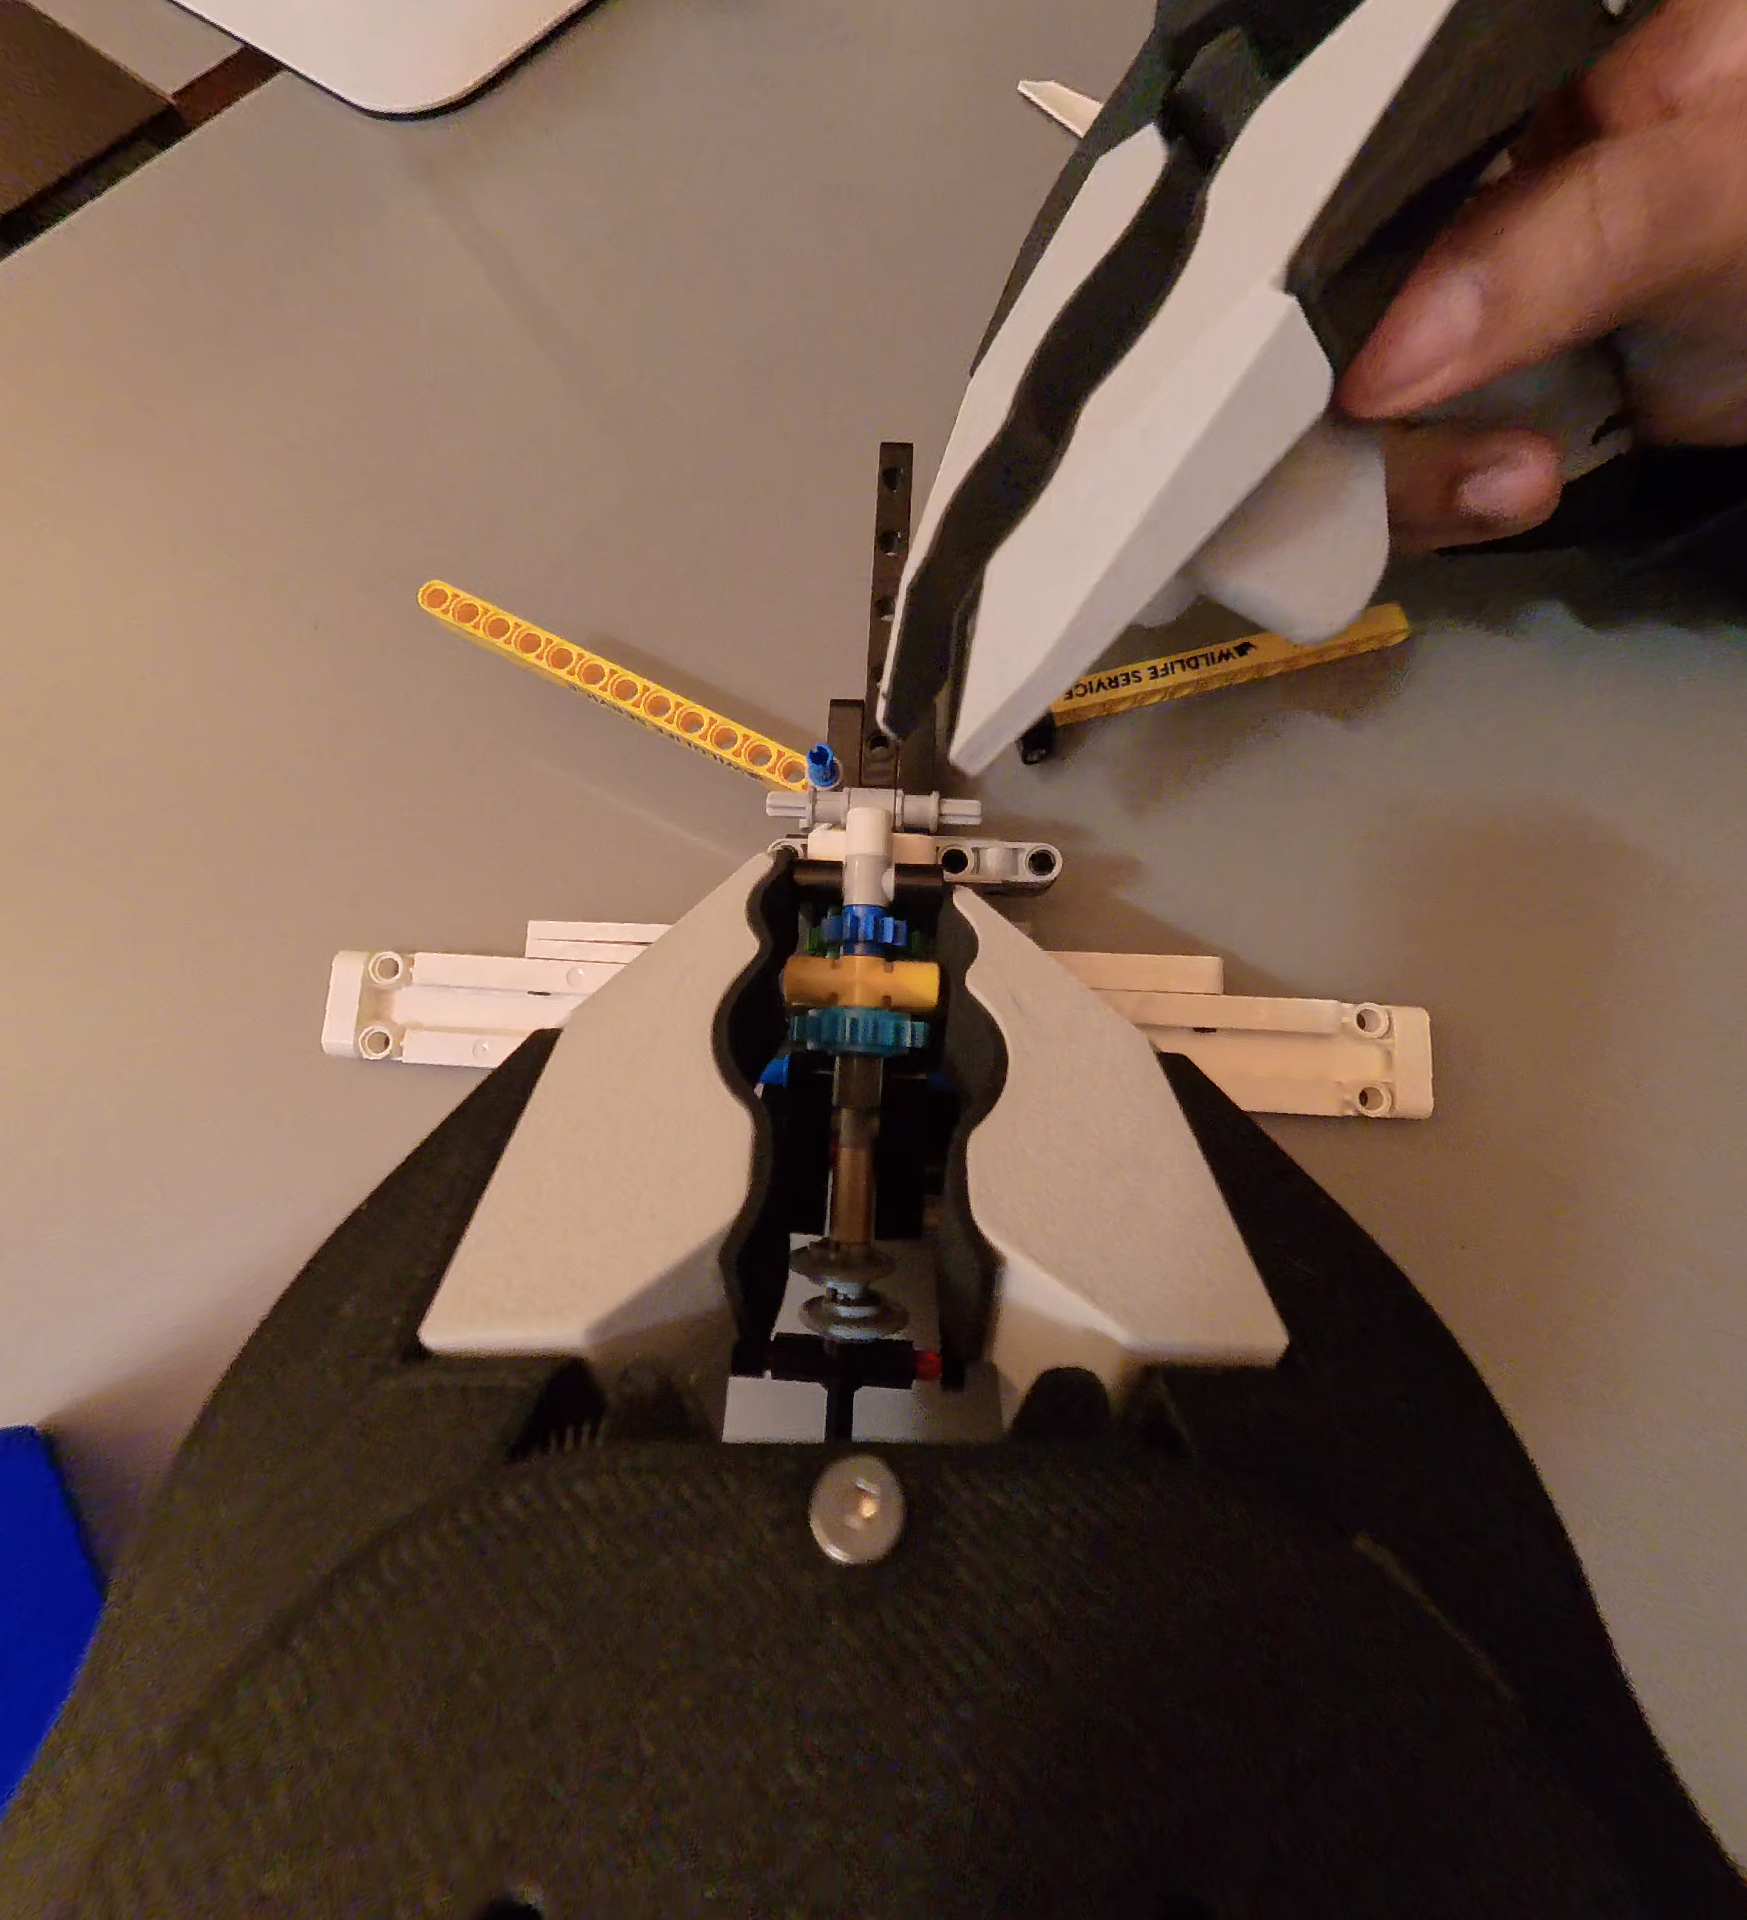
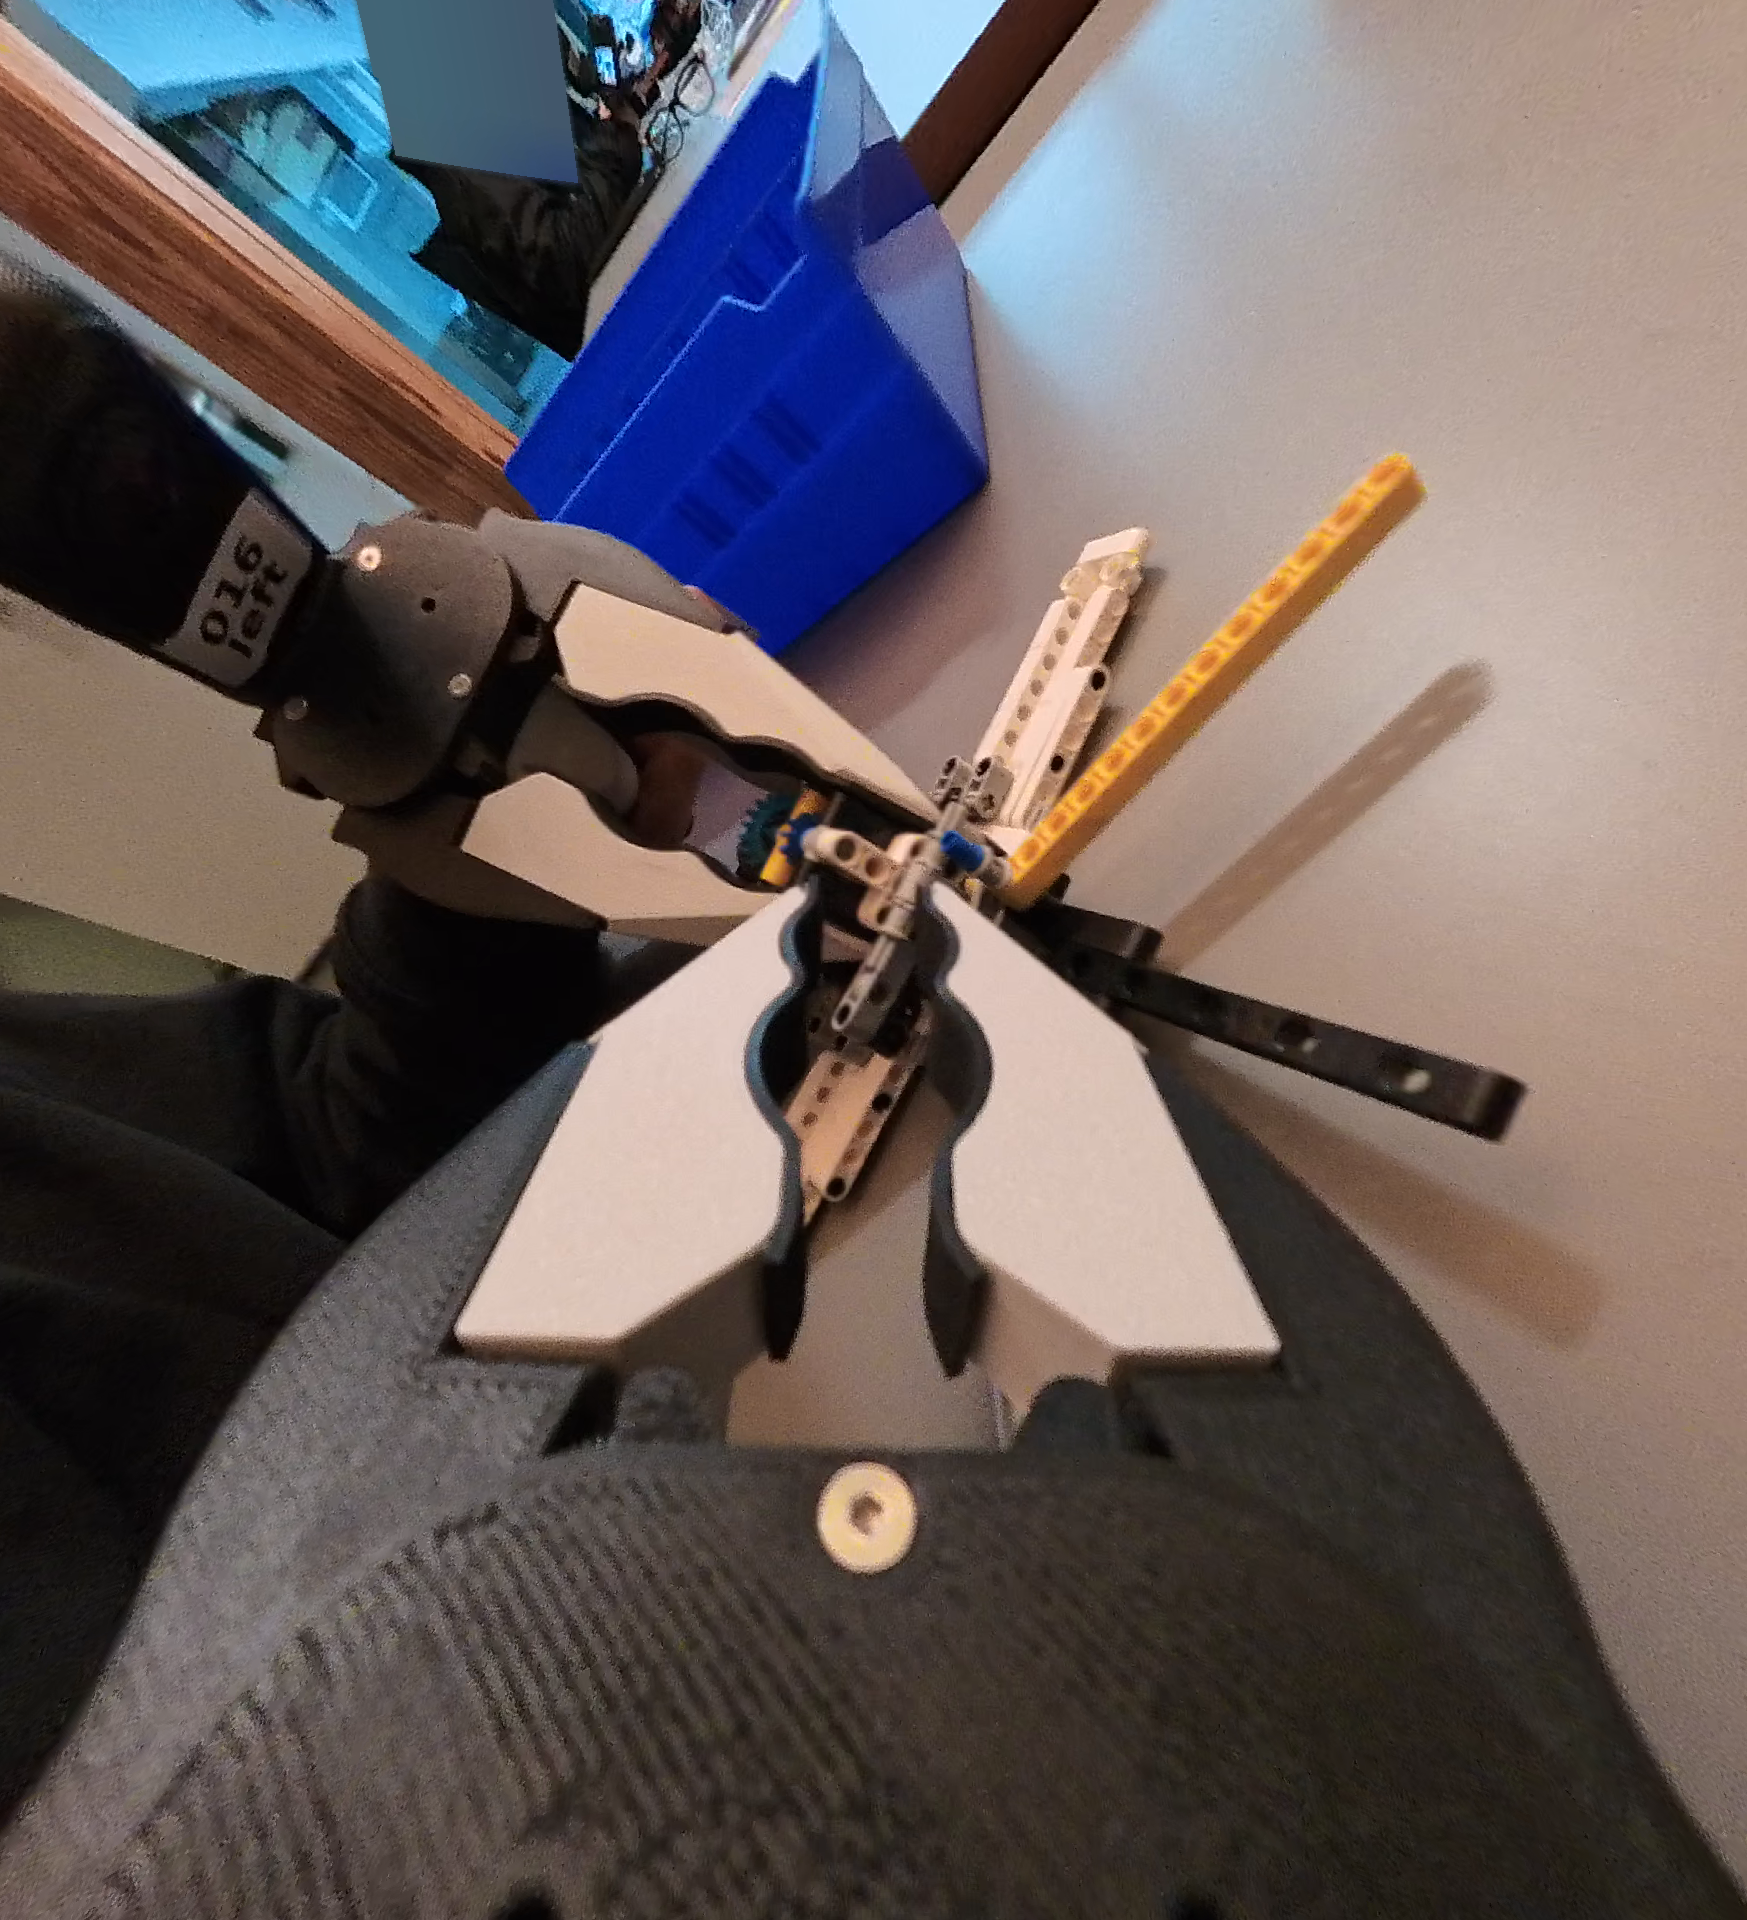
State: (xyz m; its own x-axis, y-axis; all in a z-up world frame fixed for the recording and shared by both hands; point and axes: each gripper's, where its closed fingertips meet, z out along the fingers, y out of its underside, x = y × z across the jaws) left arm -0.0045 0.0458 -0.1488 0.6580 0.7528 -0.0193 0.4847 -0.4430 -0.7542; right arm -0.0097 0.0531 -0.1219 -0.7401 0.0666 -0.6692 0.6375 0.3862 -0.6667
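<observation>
My left gripper [image 1: 864, 873] is shut on a building-brick assembly [image 1: 858, 982] with blue, yellow and teal gears on an axle, which runs back between its fingers. A grey cross connector [image 1: 869, 808], a blue pin [image 1: 822, 767], a long yellow holed beam [image 1: 609, 681] and a black holed beam [image 1: 893, 520] stick out at its front. My right gripper [image 2: 874, 909] comes in from the upper right in the left wrist view [image 1: 926, 743]. It is shut on the front end of the same assembly, with a grey link [image 2: 874, 982] between its pads. The black beam [image 2: 1316, 1039] juts out to the right of it.
White panels [image 1: 433, 1008] lie on the grey table [image 1: 225, 520] under the assembly. A second yellow beam with writing [image 1: 1212, 670] lies at the right. A blue bin [image 2: 775, 416] stands near the table edge. A person's hand [image 1: 1575, 260] holds the right gripper. Less than 4 cm separates the two grippers' tips.
</observation>
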